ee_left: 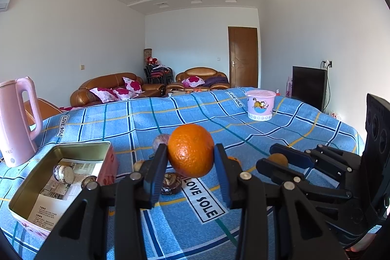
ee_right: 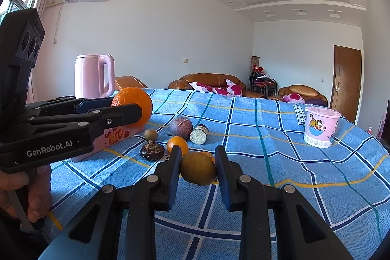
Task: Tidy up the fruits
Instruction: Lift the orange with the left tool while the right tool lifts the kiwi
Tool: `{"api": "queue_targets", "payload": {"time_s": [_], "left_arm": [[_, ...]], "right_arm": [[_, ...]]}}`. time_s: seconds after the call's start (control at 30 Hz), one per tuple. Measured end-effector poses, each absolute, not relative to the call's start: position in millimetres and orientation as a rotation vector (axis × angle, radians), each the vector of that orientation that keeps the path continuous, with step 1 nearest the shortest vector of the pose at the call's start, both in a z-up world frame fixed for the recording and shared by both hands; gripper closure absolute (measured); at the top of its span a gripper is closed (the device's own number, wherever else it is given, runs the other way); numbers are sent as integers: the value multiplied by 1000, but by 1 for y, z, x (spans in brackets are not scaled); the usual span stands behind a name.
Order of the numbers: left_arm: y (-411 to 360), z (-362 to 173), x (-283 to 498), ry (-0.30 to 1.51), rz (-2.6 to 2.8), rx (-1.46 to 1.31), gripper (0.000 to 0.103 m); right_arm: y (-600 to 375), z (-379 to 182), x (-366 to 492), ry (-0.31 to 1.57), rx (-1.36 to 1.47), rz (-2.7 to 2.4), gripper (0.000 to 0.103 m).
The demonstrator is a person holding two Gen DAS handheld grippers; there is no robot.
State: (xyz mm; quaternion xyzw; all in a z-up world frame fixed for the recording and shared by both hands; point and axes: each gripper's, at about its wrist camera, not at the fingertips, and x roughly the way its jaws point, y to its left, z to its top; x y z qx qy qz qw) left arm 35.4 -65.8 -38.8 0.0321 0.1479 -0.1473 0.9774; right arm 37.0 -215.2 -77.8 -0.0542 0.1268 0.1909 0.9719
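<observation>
Left gripper (ee_left: 190, 154): jaws clamped on the large orange (ee_left: 190, 150), held above the tabletop (ee_left: 268, 138) just right of the open tin box (ee_left: 80, 150). Right gripper (ee_right: 198, 168): jaws straddle the brownish-green fruit (ee_right: 198, 168) on the checked cloth; contact cannot be determined.

The tablecloth (ee_left: 146, 118) is showing blue checks with white, navy and yellow lines; the orange (ee_left: 191, 150) is glowing bright orange between black gripper fingers (ee_left: 156, 169); the kettle (ee_right: 93, 76) is looking pale pink; the tub (ee_right: 320, 126) is showing pink with a cartoon cat; the brownish-green fruit (ee_right: 198, 168) is looking dull.
</observation>
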Motion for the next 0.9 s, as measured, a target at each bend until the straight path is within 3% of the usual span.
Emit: {"api": "queue_targets", "payload": {"time_s": [0.9], "left_arm": [[-53, -36, 37, 328, -287, 17, 63]], "right_arm": [[-212, -75, 40, 282, -135, 406, 73]]}}
